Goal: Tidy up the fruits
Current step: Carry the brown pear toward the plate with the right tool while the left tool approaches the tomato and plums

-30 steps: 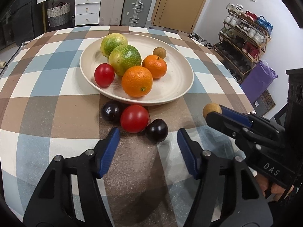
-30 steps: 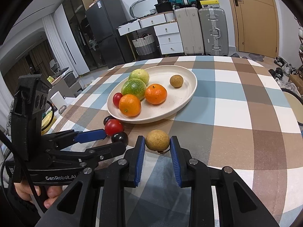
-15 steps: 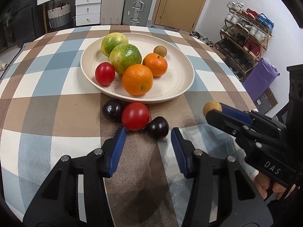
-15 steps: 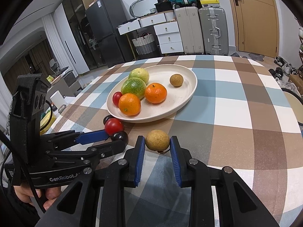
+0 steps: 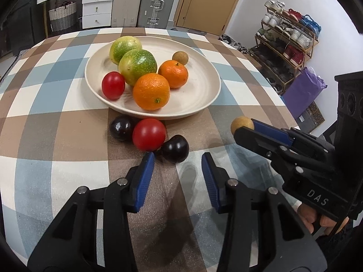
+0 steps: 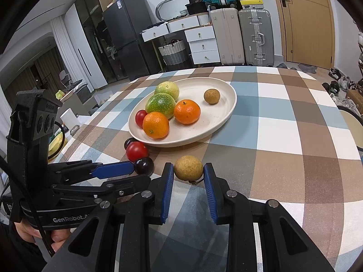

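A cream plate (image 5: pixel 204 95) (image 6: pixel 226 113) on the checked table holds two green fruits, two oranges, a red tomato and a small brown longan. In front of it lie two dark plums (image 5: pixel 175 148) (image 5: pixel 121 127) and a red tomato (image 5: pixel 149 134). My left gripper (image 5: pixel 178 158) is open, its fingertips just short of the nearer plum (image 6: pixel 143 165). My right gripper (image 6: pixel 188 170) is shut on a brown longan (image 6: pixel 188 167) (image 5: pixel 241 123), held right of the loose fruit, slightly above the table.
The checked tablecloth (image 5: pixel 45 117) covers a round table whose edge curves off at right. Suitcases and white drawers (image 6: pixel 202 43) stand behind. A shoe rack (image 5: pixel 285 45) and a purple bag (image 5: pixel 304 90) are off the table's right side.
My left gripper has moved forward toward the nearer dark plum and its jaws have narrowed. The right gripper still holds the longan in about the same place.
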`<control>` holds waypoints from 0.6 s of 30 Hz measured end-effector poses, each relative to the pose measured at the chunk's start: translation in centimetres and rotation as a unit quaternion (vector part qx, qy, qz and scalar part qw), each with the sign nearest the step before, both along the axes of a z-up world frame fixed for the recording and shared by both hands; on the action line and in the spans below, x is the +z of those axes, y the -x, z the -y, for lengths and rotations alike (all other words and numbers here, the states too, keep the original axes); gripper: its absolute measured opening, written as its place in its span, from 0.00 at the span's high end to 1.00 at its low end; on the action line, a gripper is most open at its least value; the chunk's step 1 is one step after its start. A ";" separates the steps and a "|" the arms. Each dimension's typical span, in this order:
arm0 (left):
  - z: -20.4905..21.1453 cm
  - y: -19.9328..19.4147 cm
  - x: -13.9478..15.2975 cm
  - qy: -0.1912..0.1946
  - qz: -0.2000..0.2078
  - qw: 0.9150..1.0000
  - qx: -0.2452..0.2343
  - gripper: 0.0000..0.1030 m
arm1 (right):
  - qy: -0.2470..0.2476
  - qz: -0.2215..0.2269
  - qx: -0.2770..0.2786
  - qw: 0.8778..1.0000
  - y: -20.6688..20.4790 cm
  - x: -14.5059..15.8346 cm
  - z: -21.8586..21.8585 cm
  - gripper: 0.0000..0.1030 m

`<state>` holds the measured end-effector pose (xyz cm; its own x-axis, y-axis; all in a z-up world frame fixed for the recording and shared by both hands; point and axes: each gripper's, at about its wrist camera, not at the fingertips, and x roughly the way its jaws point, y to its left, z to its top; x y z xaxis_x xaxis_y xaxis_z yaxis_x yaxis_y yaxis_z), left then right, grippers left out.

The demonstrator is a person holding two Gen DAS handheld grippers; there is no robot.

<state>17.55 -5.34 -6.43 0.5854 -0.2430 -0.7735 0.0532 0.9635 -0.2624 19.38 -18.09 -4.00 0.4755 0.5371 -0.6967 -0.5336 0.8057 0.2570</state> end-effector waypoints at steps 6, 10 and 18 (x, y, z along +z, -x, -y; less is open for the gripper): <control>0.3 0.0 0.1 -0.012 -0.002 1.000 0.000 0.65 | -0.001 0.002 0.002 1.000 0.0 0.0 0.0 0.73; 0.1 0.1 0.0 0.007 -0.007 1.000 -0.011 0.73 | 0.000 0.000 0.000 1.000 0.0 0.0 0.0 0.73; 0.2 -0.1 0.0 0.013 -0.009 1.000 -0.012 0.73 | 0.001 0.000 0.002 1.000 0.0 0.0 -0.1 0.73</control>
<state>17.62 -5.50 -6.46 0.5658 -0.2770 -0.7766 0.0719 0.9549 -0.2882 19.34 -18.02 -3.98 0.4733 0.5385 -0.6971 -0.5376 0.8035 0.2557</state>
